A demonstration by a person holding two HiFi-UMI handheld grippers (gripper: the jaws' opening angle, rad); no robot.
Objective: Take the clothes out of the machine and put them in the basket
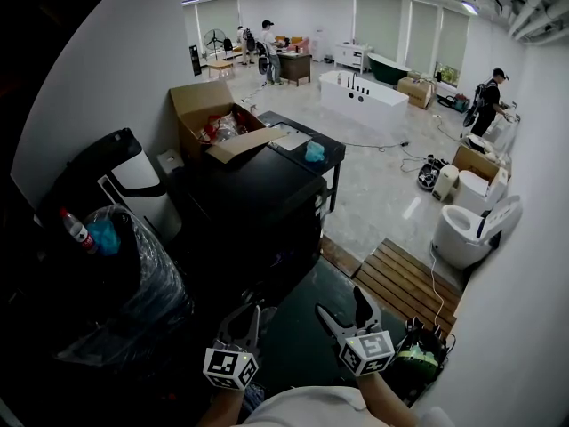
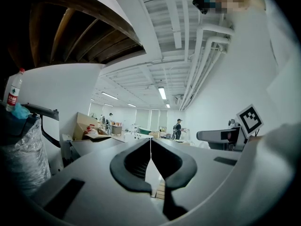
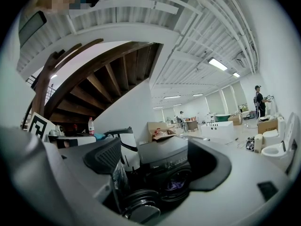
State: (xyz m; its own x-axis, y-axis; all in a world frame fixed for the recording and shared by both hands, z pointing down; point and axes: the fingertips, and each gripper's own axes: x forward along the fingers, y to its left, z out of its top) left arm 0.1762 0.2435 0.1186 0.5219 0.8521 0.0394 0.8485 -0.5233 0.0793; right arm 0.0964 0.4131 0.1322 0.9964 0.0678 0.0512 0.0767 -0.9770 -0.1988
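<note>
Head view: the left gripper (image 1: 246, 317) and the right gripper (image 1: 345, 308) hang side by side, and the dark washing machine (image 1: 258, 212) stands ahead of both sets of fingers.

Left gripper view: its fingers are clenched tip to tip on nothing, and no clothes show ahead of them.

Right gripper view: the fingers are spread wide and empty. The clothes (image 3: 178, 182) lie in the drum, straight ahead and a little below, past the swung-open door (image 3: 141, 208) and well apart from the fingers. The right hand looks better placed to reach in.

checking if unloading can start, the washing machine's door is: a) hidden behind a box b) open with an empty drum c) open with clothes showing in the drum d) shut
c: in the right gripper view the round door of the washing machine hangs open, and purple cloth shows inside the drum.
</note>
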